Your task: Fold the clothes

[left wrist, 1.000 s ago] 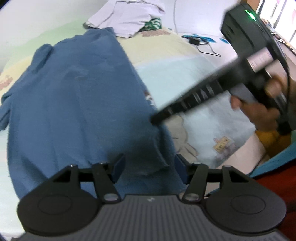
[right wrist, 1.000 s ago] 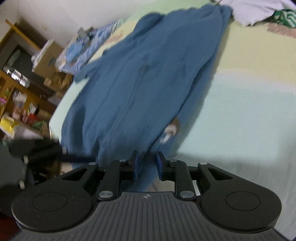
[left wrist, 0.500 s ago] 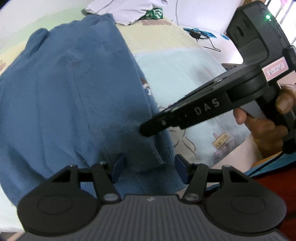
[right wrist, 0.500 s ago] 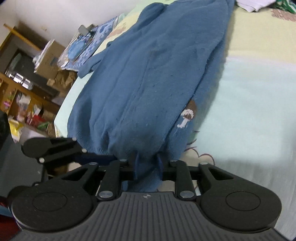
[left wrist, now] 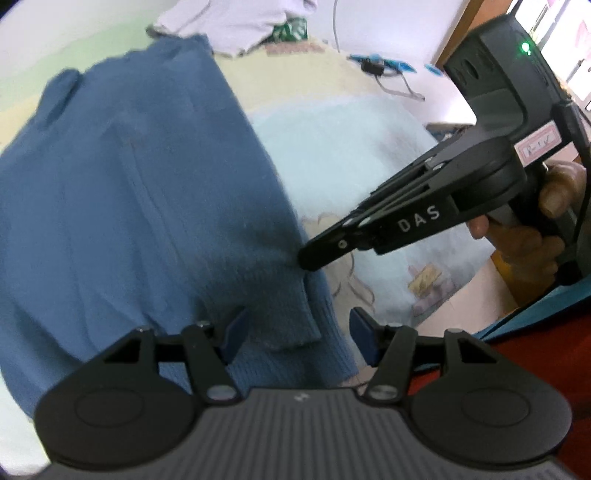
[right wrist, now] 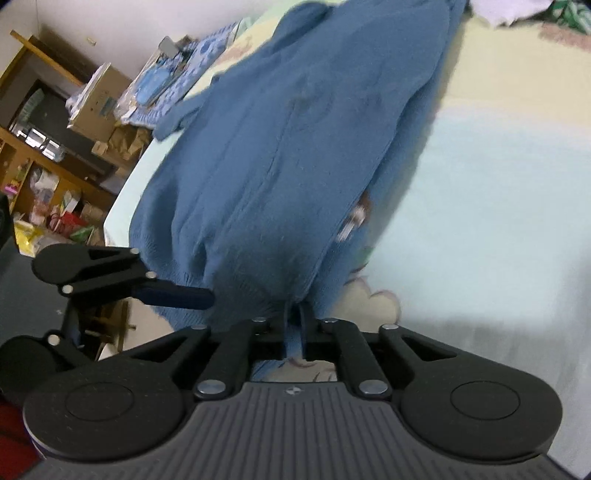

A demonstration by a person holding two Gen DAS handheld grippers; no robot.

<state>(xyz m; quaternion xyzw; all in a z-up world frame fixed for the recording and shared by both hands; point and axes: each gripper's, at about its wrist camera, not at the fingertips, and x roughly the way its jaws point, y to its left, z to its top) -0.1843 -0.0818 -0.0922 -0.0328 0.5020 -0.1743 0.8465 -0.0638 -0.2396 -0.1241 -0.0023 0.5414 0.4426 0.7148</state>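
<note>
Blue knitted sweater (left wrist: pixel 140 192) lies spread on the pastel-printed bed (left wrist: pixel 354 147). Right gripper (right wrist: pixel 294 314): fingers closed, pinching the sweater's hem. Left gripper (left wrist: pixel 295 332): fingers spread apart, straddling the hem.

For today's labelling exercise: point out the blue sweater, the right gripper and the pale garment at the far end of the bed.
blue sweater (left wrist: pixel 129 192), left wrist view, middle of its body.
right gripper (left wrist: pixel 306 258), left wrist view, closed fingertips at the sweater's edge.
pale garment (left wrist: pixel 236 22), left wrist view, centre of the heap.
</note>
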